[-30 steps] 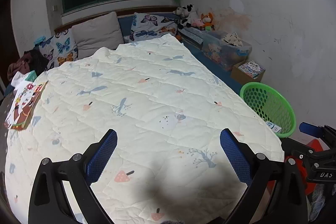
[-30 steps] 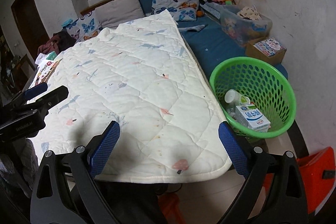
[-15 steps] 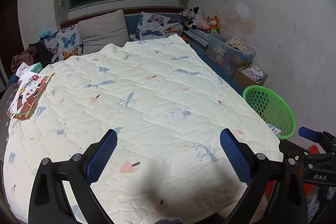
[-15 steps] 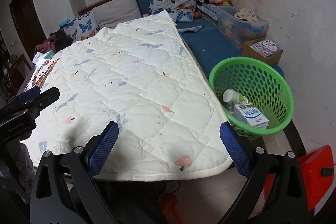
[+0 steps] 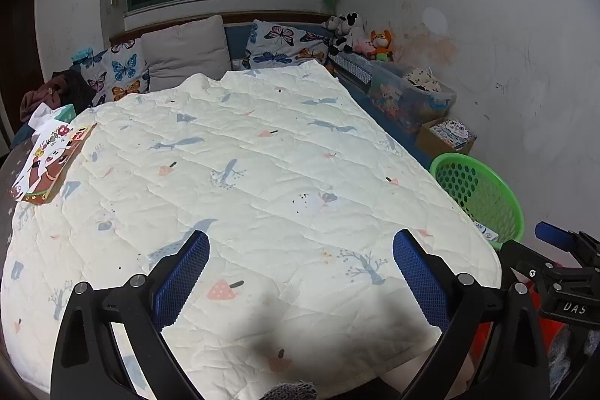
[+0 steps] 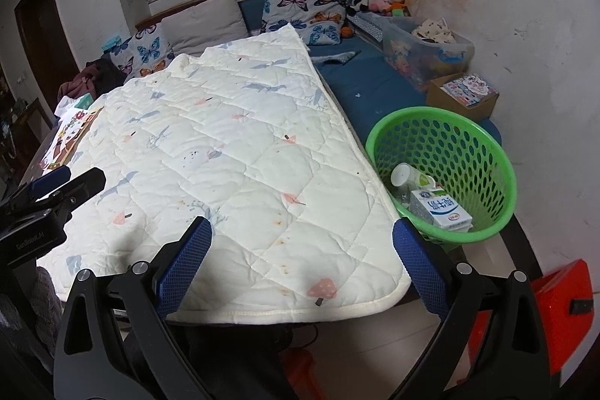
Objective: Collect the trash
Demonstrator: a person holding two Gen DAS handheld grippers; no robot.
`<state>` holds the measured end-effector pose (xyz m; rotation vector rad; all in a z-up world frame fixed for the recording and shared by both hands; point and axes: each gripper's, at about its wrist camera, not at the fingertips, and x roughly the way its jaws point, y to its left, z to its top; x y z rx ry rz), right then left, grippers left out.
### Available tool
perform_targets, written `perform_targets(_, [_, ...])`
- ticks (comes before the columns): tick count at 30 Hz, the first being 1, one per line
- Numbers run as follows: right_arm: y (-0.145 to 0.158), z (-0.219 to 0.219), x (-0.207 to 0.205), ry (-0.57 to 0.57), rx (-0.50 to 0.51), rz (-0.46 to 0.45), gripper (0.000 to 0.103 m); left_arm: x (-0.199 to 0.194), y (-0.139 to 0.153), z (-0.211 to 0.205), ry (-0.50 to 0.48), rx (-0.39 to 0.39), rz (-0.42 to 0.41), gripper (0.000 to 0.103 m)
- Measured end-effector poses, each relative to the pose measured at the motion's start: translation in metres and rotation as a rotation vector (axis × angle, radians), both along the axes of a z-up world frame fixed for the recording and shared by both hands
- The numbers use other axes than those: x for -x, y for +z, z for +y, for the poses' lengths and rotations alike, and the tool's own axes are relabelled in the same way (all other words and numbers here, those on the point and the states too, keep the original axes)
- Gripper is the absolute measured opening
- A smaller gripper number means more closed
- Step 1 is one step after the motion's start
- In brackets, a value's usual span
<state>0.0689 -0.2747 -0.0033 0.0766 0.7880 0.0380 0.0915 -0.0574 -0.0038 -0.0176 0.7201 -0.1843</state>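
A green plastic basket (image 6: 476, 152) stands at the right of the bed; it holds a white milk carton (image 6: 438, 208) and a white cup (image 6: 403, 175). The basket also shows in the left wrist view (image 5: 483, 190). My left gripper (image 5: 300, 280) is open and empty above the near end of the white quilt (image 5: 243, 175). My right gripper (image 6: 302, 272) is open and empty over the quilt's near right corner (image 6: 337, 291), left of the basket. Each gripper shows at the edge of the other's view.
A picture book (image 5: 48, 164) lies at the quilt's left edge. Pillows (image 5: 183, 51), stuffed toys (image 5: 356, 32), a clear storage bin (image 6: 427, 51) and a cardboard box (image 6: 465, 92) line the far side and right wall. A red stool (image 6: 562, 313) stands at lower right.
Both grippers have drawn back and risen slightly, so the bed looks a little farther away. Both stay open and empty.
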Motion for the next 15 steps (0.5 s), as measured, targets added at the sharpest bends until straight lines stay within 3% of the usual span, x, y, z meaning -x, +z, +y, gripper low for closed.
perform_targets(15, [-0.0014, 0.0007, -0.0021, -0.005, 0.004, 0.009, 0.096, -0.0017, -0.0068, -0.0051, -0.005, 0.0, 0.022, 0.095])
